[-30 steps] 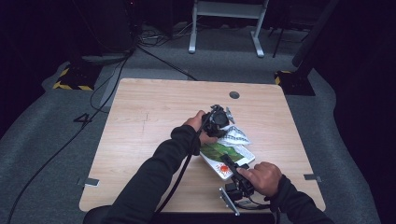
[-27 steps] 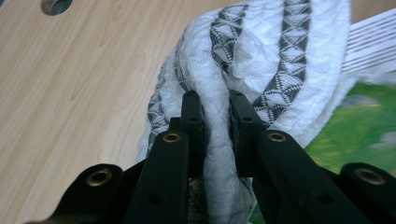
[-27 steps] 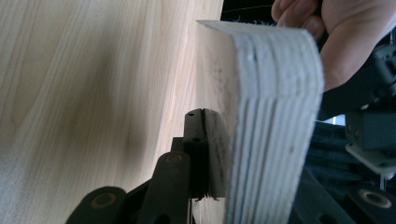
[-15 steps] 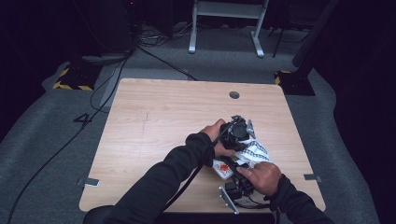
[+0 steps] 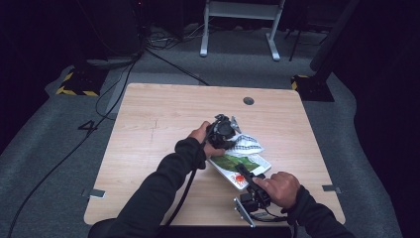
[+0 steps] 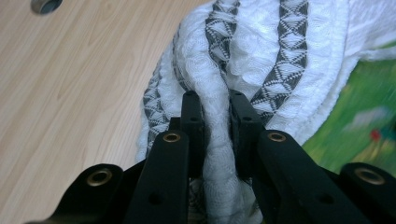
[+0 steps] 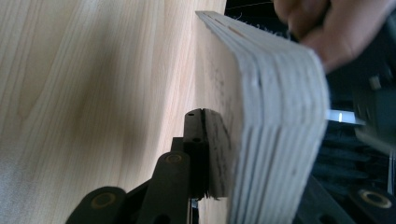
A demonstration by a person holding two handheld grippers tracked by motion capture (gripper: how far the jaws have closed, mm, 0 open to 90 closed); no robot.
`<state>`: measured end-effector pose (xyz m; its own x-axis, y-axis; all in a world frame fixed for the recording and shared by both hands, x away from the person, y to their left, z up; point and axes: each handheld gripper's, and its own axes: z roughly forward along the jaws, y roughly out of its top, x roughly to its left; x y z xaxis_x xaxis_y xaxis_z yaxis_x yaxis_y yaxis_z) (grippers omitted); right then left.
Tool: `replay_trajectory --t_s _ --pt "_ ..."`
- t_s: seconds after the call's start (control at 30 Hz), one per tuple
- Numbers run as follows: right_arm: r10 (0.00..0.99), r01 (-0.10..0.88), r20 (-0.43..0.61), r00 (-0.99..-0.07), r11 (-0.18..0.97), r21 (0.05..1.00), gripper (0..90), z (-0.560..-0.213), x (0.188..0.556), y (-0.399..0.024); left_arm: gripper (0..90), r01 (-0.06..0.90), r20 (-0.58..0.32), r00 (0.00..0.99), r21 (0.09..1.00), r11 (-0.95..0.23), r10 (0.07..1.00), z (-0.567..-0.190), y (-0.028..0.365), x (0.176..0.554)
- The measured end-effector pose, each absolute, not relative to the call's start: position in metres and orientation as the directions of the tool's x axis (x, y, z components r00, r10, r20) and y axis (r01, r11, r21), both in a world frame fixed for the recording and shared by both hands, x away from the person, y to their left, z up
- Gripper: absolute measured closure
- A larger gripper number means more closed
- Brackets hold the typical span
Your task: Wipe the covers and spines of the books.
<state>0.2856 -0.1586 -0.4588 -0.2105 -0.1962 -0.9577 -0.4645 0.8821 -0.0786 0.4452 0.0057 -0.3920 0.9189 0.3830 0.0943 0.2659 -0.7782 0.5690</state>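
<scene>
High view: the left gripper (image 5: 224,133), at frame centre, has dragged the white patterned cloth (image 5: 246,144) back across the book (image 5: 241,166), wiping its cover. Left gripper view: jaws pinch the cloth (image 6: 219,154). Right gripper view: the right gripper (image 7: 219,154) clamps the book (image 7: 261,116) steady.

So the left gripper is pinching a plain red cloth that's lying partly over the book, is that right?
Not quite. The left gripper is shut on the cloth, which does lie partly over the book, but the left gripper view shows the cloth is white with grey patterned stripes, not plain red.
</scene>
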Motion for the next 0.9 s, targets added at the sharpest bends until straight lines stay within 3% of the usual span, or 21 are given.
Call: replay_trajectory --t_s 0.47,0.9 --pt "-0.159 -0.440 -0.962 -0.224 0.897 -0.046 79.1 -0.455 0.292 -0.166 79.5 0.354 0.064 0.856 0.651 -0.672 0.513 -0.401 0.101 0.436" --pt "-0.057 -0.402 -0.958 -0.280 0.913 0.063 79.2 -0.444 0.304 -0.180 79.5 0.447 0.064 0.787 0.625 -0.640 0.613 -0.425 0.164 0.419"
